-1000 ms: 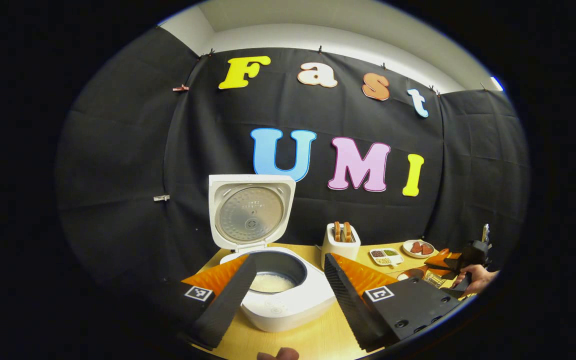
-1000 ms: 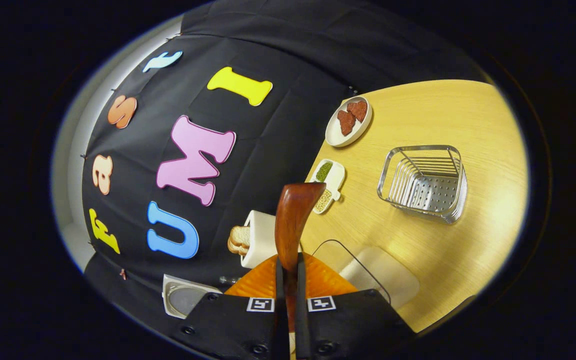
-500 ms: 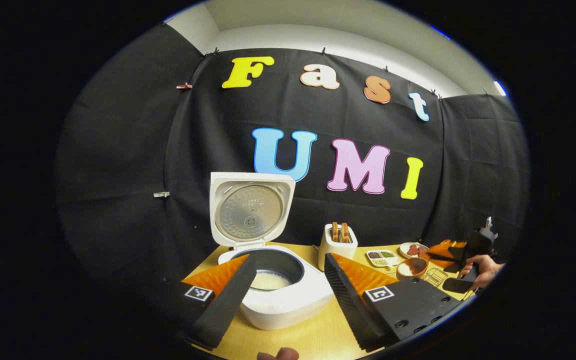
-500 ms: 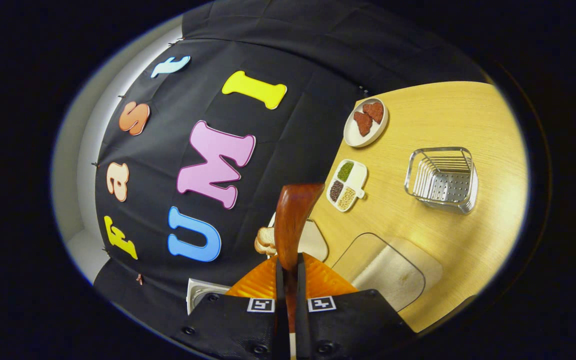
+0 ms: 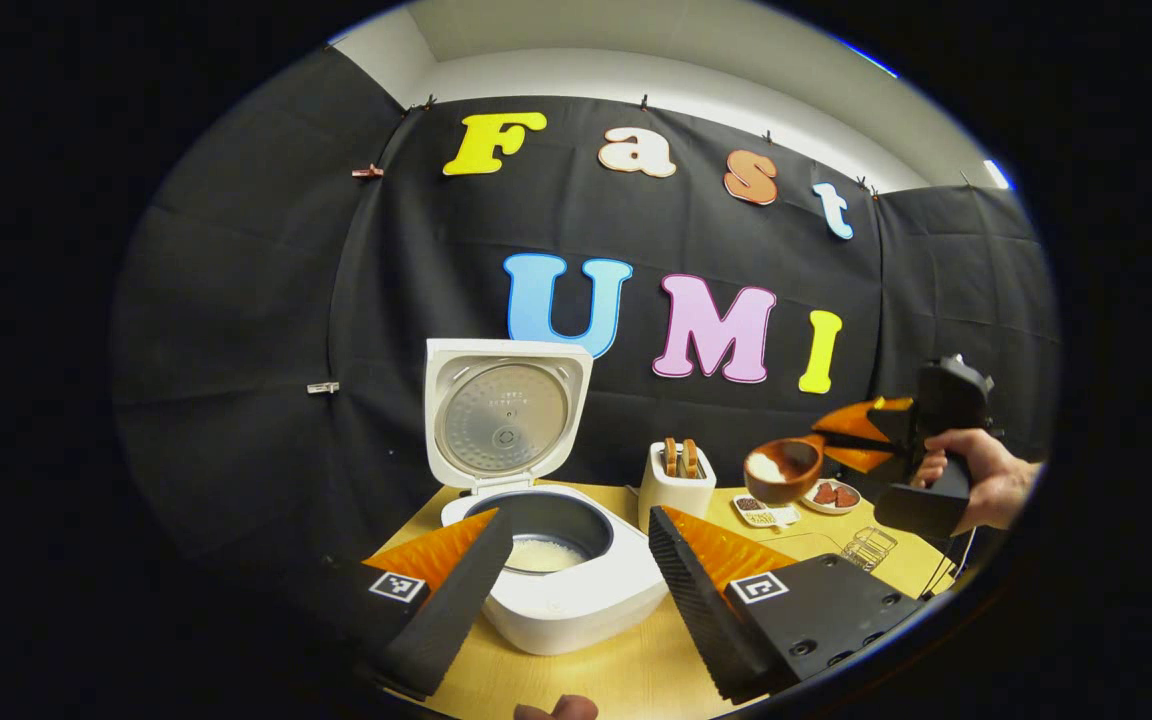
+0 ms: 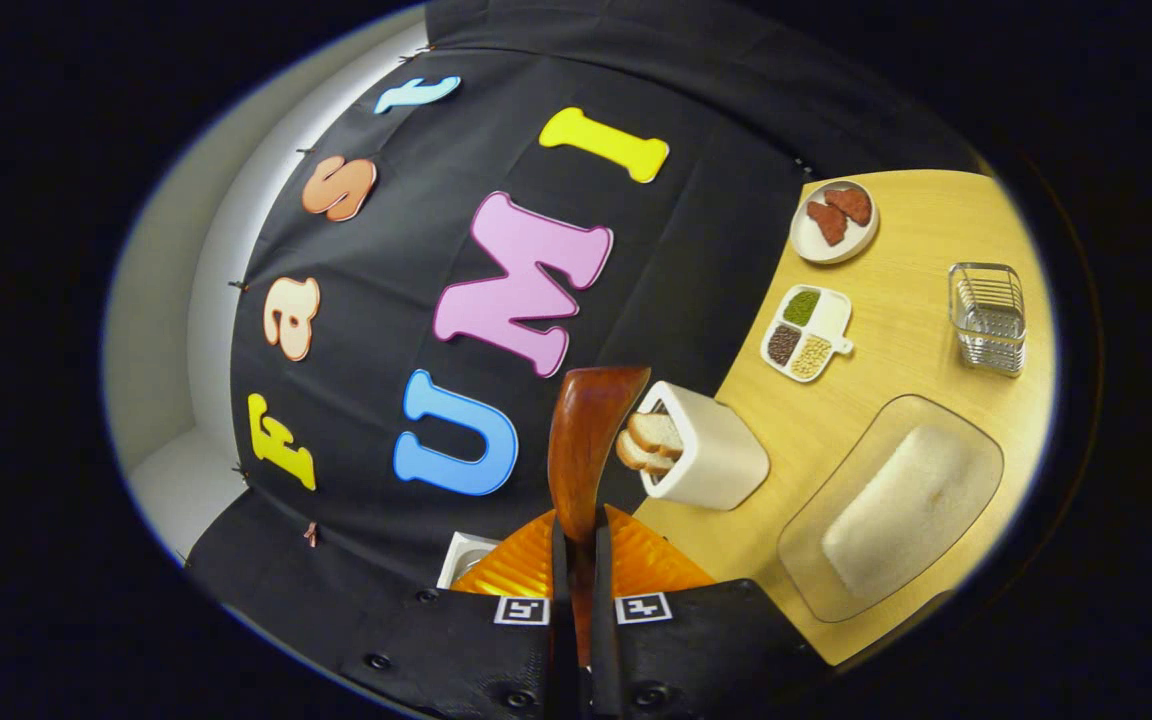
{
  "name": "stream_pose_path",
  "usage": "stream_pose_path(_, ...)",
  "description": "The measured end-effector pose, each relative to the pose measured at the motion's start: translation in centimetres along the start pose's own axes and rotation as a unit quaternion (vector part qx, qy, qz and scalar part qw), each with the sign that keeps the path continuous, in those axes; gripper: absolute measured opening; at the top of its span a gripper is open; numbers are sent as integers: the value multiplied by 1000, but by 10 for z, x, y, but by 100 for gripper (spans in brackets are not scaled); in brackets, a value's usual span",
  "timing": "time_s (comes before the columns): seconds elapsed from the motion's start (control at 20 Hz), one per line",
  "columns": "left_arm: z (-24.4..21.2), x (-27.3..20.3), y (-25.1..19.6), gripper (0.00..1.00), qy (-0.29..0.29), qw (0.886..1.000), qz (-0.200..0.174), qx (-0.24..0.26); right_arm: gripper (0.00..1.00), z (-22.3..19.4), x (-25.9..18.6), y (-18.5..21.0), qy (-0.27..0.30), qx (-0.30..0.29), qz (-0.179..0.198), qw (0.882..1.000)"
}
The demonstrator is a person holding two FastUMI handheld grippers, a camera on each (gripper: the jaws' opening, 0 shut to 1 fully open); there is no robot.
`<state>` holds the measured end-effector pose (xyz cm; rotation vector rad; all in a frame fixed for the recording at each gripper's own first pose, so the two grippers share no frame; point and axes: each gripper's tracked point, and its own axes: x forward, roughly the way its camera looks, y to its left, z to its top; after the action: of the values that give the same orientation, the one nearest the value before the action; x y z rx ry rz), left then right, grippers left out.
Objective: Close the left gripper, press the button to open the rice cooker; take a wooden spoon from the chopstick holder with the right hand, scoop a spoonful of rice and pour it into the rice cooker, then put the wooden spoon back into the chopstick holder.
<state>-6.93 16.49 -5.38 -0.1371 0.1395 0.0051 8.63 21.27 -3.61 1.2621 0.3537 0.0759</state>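
The white rice cooker stands with its lid up, and rice lies in its pot. My left gripper hovers just in front of it, open, with nothing between its fingers. Farther right a hand holds my right gripper in the air. It is shut on the wooden spoon, whose bowl carries white rice above the table. In the right gripper view the spoon rises edge-on from my right gripper. The metal wire holder sits at the far right.
A white toaster with bread stands right of the cooker. A glass tray of rice, a divided dish of beans and a plate with red pieces lie on the wooden table. The cooker's corner peeks out behind my right fingers.
My right gripper has lifted the spoon with rice off the table's right side and carried it up and toward the cooker. The left gripper has barely moved.
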Motion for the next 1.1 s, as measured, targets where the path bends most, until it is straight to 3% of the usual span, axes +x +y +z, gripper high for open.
stream_pose_path(0.3, -6, -5, 9, 95, 7, 1000, 3, -6, 9, -56, 41, 57, 26, -16, 16, 999)
stream_pose_path(0.65, -17, -4, 24, 95, 17, 1000, 5, -21, 9, -128, 91, 75, 45, -147, 13, 988)
stream_pose_path(0.9, -28, -4, 45, 95, 24, 999, 16, -28, 9, -178, 116, 76, 65, -267, 18, 961)
stream_pose_path(1.1, -31, -6, 60, 95, 21, 999, 28, -18, 9, -204, 131, 90, 67, -389, 47, 918)
